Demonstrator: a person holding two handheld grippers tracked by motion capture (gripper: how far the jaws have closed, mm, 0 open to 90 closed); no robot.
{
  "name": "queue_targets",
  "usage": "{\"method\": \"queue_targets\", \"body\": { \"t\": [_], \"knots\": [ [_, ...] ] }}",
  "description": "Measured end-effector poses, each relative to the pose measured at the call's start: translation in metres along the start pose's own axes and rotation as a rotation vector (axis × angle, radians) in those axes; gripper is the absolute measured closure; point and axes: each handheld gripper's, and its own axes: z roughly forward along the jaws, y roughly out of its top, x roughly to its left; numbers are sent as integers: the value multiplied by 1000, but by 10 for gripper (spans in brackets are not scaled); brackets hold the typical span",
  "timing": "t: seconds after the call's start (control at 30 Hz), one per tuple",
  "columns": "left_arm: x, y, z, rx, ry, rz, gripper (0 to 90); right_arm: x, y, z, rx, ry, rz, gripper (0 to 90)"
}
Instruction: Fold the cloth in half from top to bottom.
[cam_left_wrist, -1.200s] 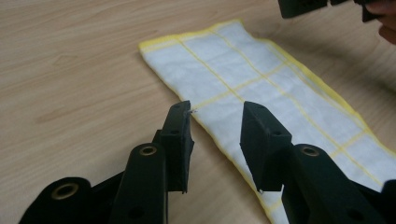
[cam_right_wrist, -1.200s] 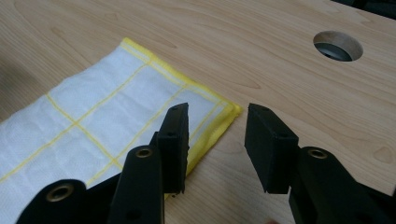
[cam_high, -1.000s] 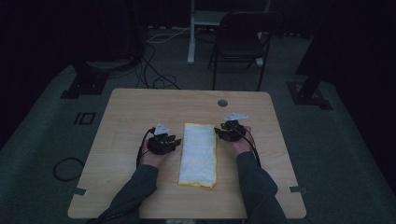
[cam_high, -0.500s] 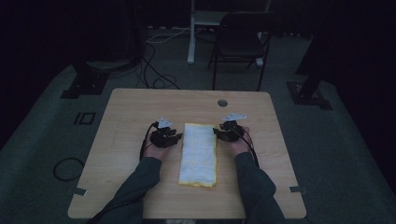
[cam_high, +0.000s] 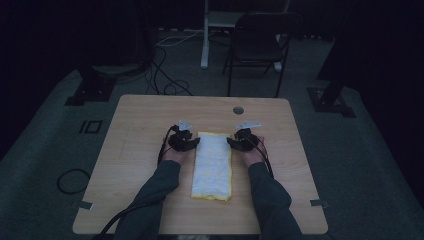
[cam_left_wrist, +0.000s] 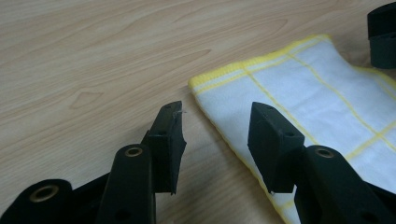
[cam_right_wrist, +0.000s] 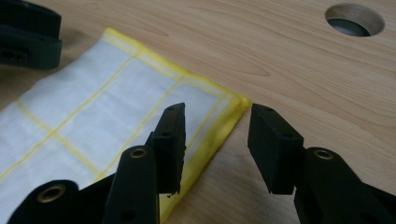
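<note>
I have the folded white cloth with yellow grid lines and yellow hem (cam_high: 213, 164) lying flat mid-worktop (cam_high: 140, 125), long side toward me. My left gripper (cam_left_wrist: 215, 126) has just been opening its jaws; they straddle the near-left hem, released, nothing pinched. The right gripper (cam_right_wrist: 215, 128) stands released astride the far corner. If I close too high, I'd likely catch just the top layer and unfold it crooked.
</note>
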Motion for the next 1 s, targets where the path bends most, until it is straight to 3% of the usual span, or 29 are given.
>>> {"method": "queue_targets", "body": {
  "t": [0.47,1.0],
  "knots": [
    [2,4,17,38,3,-30,543,-3,3,14,15,-13,49,545],
    [5,7,23,31,14,-42,506,-5,9,24,42,-18,82,530]
  ]
}}
